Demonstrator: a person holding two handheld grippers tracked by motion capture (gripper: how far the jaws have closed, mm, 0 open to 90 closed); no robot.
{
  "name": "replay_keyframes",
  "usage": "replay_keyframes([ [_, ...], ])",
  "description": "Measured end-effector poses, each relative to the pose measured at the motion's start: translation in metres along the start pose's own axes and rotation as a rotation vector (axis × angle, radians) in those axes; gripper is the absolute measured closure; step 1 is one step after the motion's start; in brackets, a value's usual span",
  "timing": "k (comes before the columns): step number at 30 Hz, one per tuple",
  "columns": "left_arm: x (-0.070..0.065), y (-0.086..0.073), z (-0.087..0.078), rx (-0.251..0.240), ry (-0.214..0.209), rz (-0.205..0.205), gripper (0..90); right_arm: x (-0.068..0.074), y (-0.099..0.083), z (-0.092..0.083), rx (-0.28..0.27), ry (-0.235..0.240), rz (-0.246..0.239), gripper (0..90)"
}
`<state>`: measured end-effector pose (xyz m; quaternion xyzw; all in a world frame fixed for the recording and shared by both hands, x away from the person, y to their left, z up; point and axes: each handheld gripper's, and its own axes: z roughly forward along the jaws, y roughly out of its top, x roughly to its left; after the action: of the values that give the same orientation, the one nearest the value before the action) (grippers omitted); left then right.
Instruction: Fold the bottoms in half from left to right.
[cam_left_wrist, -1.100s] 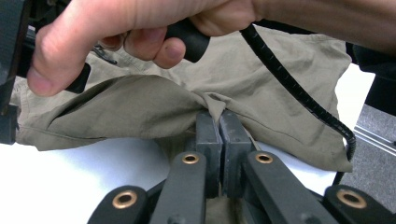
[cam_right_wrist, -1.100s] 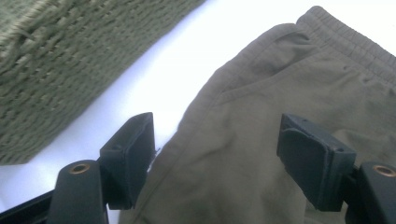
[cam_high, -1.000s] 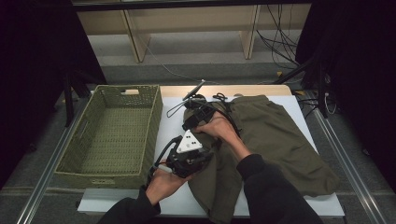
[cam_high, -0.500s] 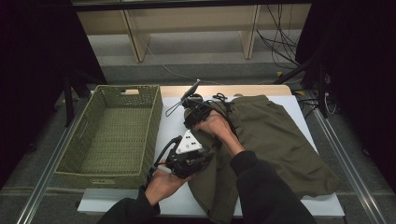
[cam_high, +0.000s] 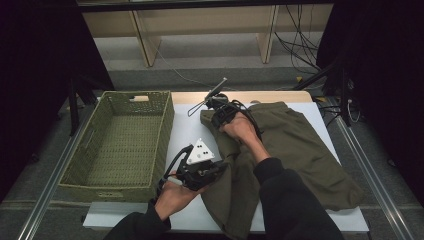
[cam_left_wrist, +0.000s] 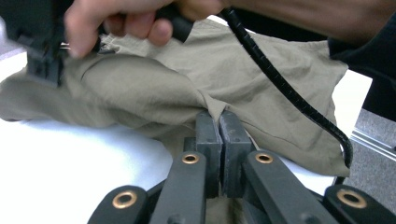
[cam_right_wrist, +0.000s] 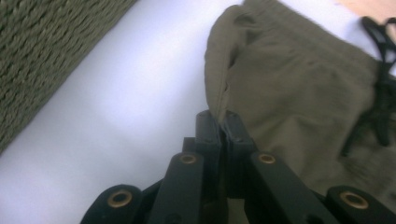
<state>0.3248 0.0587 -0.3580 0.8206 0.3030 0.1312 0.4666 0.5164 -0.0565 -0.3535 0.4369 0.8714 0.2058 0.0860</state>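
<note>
An olive garment (cam_high: 300, 150) lies spread over the right half of the white table (cam_high: 187, 130). My left gripper (cam_high: 222, 169) sits near the front and is shut on a fold of the garment's left side (cam_left_wrist: 261, 79); its jaws (cam_left_wrist: 219, 116) meet with cloth pinched between them. My right gripper (cam_high: 212, 117) is farther back at the garment's far left corner. Its jaws have just been closing and now stand shut on the cloth edge (cam_right_wrist: 218, 116), by the waistband (cam_right_wrist: 299, 84) and a black drawstring (cam_right_wrist: 378, 93).
An empty green woven basket (cam_high: 120, 145) stands on the table's left side, close to the garment; its wall (cam_right_wrist: 46, 56) is near my right gripper. A black cable (cam_left_wrist: 289, 93) trails across the cloth. Metal rails run along both table sides, and floor cables lie beyond.
The right gripper's jaws have closed on the garment's edge, and the right hand has shifted a little toward the far side. The left gripper has stayed put, still gripping the cloth.
</note>
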Motion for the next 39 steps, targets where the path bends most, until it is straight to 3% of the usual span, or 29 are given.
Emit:
replay_keyframes([
  [7,0.009,0.002,0.006,-0.006,-0.019,-0.013,87.5,-0.031,-0.01,-0.02,-0.054,-0.027,0.059,87.7],
  [12,0.028,0.009,0.014,0.008,-0.038,0.005,87.6,-0.052,-0.017,-0.031,-0.086,-0.049,0.115,87.7],
  [14,0.03,0.011,0.015,0.013,-0.04,0.011,87.6,-0.059,-0.02,-0.034,-0.097,-0.059,0.129,87.7],
  [15,0.029,0.016,0.018,0.024,-0.023,0.047,87.6,-0.063,-0.022,-0.036,-0.102,-0.061,0.141,87.7],
  [18,0.027,0.025,0.023,0.02,-0.032,0.057,87.6,-0.073,-0.027,-0.041,-0.118,-0.07,0.157,87.7],
  [25,0.015,0.04,0.033,-0.009,-0.058,0.046,87.6,-0.095,-0.042,-0.059,-0.151,-0.087,0.199,87.7],
  [33,-0.007,0.055,0.046,-0.048,-0.102,0.036,87.6,-0.114,-0.061,-0.082,-0.184,-0.112,0.218,87.6],
  [39,-0.014,0.061,0.051,-0.063,-0.12,0.023,87.5,-0.126,-0.074,-0.097,-0.202,-0.126,0.228,87.6],
])
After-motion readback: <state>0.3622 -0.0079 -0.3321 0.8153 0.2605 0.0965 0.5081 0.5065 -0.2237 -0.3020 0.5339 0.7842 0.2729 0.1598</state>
